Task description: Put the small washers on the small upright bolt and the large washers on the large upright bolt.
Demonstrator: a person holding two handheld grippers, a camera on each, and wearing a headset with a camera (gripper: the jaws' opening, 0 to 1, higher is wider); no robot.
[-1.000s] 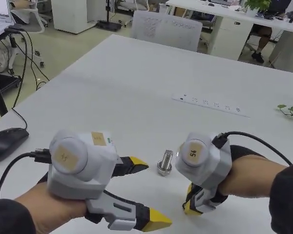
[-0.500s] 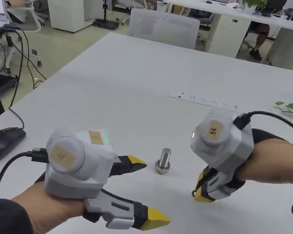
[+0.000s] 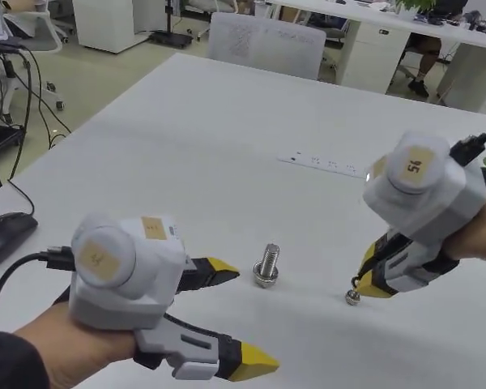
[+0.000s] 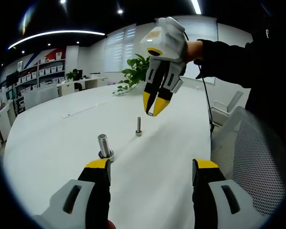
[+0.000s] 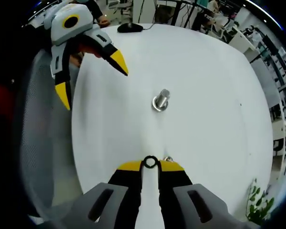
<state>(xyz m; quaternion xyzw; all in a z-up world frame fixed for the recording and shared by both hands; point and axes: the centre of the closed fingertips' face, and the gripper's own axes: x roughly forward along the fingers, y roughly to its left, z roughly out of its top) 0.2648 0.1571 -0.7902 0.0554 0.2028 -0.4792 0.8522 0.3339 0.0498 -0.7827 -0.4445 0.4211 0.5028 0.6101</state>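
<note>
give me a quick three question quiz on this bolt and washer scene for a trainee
1. Multiple choice: what does the right tool hold between its tips? A) a nut B) a washer C) nothing
2. True or false: the left tool is shut.
3. Short answer: which upright bolt stands nearer the right tool's tips, the large bolt or the small bolt?

Key: 1 B; 2 false, its jaws stand wide apart; 3 the small bolt.
</note>
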